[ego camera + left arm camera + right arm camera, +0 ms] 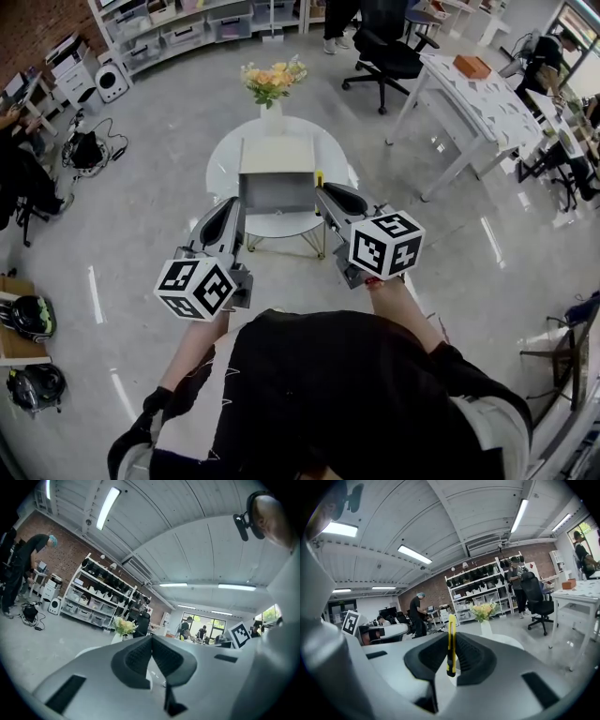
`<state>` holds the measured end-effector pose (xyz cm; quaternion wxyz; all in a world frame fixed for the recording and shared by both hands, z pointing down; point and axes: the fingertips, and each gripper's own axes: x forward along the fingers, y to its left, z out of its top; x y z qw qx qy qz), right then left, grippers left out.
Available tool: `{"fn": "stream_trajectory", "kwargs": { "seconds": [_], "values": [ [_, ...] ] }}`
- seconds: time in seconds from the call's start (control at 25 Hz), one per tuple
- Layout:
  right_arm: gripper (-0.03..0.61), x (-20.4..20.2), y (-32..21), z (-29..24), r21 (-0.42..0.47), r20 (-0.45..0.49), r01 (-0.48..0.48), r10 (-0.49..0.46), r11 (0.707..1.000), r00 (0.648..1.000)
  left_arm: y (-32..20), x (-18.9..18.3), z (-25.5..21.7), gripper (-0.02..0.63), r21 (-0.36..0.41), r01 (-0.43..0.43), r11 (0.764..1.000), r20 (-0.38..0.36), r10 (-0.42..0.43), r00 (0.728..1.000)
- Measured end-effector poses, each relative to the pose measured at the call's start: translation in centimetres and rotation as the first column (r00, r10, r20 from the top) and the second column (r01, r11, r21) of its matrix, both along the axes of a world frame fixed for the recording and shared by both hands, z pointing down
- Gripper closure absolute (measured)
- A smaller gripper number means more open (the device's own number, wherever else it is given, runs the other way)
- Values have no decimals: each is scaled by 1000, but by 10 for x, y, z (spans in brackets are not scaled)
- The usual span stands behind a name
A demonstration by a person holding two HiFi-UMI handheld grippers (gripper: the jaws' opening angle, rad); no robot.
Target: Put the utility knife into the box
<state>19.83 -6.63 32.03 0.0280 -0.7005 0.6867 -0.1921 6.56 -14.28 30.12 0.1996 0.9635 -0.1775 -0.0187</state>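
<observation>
"Two grippers raised; which carries it?"

"Right gripper pinches the utility knife upright, short of the box at the table's near edge. Left gripper is closed on nothing. Next, I'd judge: over the rim, then release."

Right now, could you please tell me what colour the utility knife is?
Yellow with a dark lower end; the utility knife shows best in the right gripper view.
</observation>
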Motion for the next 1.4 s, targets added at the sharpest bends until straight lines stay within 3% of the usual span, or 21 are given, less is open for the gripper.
{"fn": "stream_trajectory", "kwargs": {
  "seconds": [0.4,0.88,1.24,1.4],
  "values": [
    [526,15,-56,-20,27,-5,-57,57,998,998,-66,19,-21,603,27,-59,998,-23,60,998],
    [526,21,-83,-6,-3,-4,-112,112,994,994,-102,26,-10,603,9,-118,993,-29,118,993],
    [526,11,-99,23,-91,17,-78,80,993,997,-114,9,7,603,-50,-76,996,-30,75,997],
    [526,10,-107,41,-142,24,-59,63,988,998,-125,-6,11,603,-62,-14,998,-18,13,1000]
  ]
}}
